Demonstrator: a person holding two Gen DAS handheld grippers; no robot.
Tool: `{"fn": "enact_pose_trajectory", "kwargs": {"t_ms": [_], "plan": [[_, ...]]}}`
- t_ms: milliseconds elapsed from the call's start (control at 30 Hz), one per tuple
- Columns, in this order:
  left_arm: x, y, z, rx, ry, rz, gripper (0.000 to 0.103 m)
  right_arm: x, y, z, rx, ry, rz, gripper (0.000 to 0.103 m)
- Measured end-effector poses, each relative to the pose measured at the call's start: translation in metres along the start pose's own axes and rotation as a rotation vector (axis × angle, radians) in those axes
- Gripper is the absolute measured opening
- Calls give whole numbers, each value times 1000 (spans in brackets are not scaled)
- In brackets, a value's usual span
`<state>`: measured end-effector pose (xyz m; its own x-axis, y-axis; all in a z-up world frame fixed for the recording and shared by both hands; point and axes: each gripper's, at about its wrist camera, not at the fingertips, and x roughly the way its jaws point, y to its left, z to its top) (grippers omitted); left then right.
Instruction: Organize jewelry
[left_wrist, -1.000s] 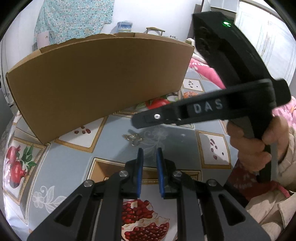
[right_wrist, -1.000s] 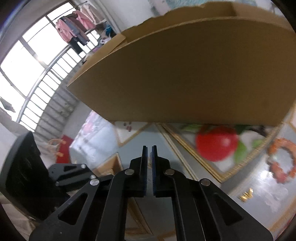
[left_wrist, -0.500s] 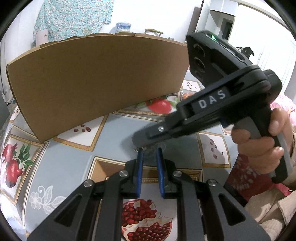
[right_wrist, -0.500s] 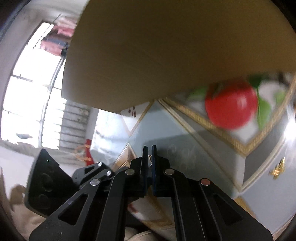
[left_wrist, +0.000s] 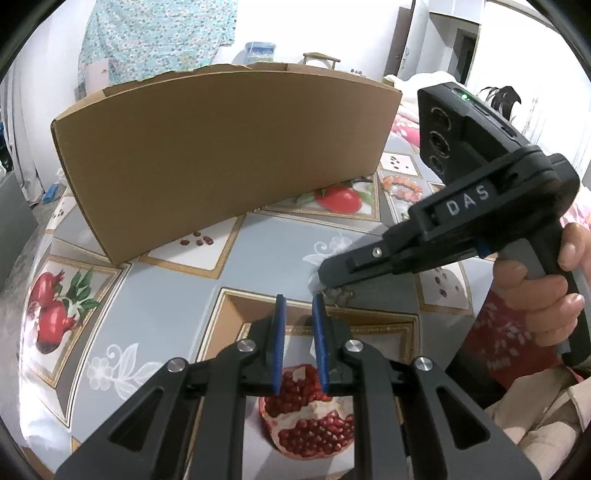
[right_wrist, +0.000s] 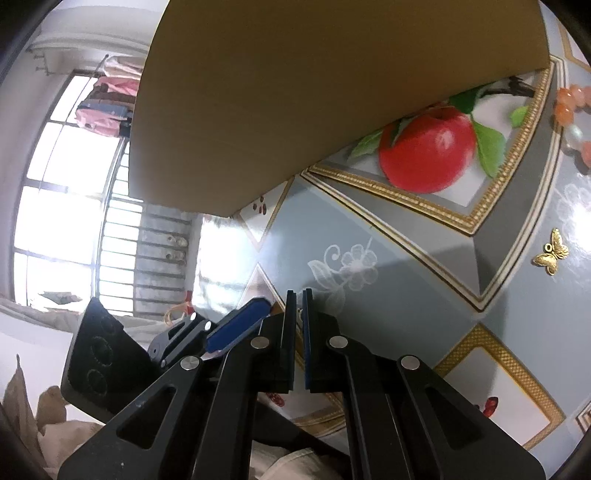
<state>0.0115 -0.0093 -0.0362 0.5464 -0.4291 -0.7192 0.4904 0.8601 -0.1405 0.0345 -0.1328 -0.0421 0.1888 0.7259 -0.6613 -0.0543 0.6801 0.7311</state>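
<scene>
1. The left gripper (left_wrist: 298, 297) hovers low over the patterned tablecloth (left_wrist: 266, 251); its blue pads (left_wrist: 279, 325) stand apart with only cloth showing between them — released, holding nothing.
2. The right gripper (right_wrist: 299, 295) comes in from about three o'clock in the left wrist view, gripped by the person's right hand (left_wrist: 543, 288); its tip is down at the cloth, just beside the left gripper's right pad.
3. From its own camera the right gripper's fingers are nearly together, a thin slit left between them; something small shows in that slit, though what it is cannot be told — so whether they are clenched on a piece I cannot tell.
4. A small dark metallic piece of jewelry (left_wrist: 338, 293) lies on the cloth right under the right gripper's tip, at about one o'clock from the left pads.
5. A gold butterfly charm (right_wrist: 551, 254) lies on the grey part of the cloth at three o'clock in the right wrist view, well apart from the fingers.
6. An orange bead bracelet (left_wrist: 402, 186) rests on the cloth near the right end of the cardboard box (left_wrist: 221, 155); the box stands at twelve o'clock, its plain wall facing both grippers.
</scene>
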Motion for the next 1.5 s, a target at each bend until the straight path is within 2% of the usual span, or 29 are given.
{"fn": "enact_pose_trajectory", "kwargs": {"t_ms": [67,233,400,833,967,1067,1133,1167,1267,1367,1500], "plan": [[-3,-3,0,5,-3,-26,14,-4,-4,3,2,-11,-4,7],[1,-18,-2,47,12,-32,15,-6,-7,2,-3,-15,-9,7],[5,-26,0,84,17,24,16,-11,-9,1,-9,-17,-19,7],[7,-16,-1,51,1,79,16,-10,-7,-6,-3,-19,-29,6],[6,-10,-1,23,-2,78,16,-15,-12,-6,13,-24,-24,6],[3,-7,0,7,-4,55,16,-23,-14,-8,21,-47,-31,11],[0,-5,0,-6,-5,7,17,-30,-14,-11,11,-72,-54,15],[-1,-5,1,-17,-2,-27,21,-33,-14,-13,0,-85,-70,16],[-2,-8,4,-33,3,-83,30,-40,-7,-22,-82,-143,-177,19],[2,-14,6,-23,20,-79,31,-47,3,-36,-180,-199,-299,24],[9,-18,7,-29,37,-73,31,-47,11,-48,-274,-239,-407,27]]}}
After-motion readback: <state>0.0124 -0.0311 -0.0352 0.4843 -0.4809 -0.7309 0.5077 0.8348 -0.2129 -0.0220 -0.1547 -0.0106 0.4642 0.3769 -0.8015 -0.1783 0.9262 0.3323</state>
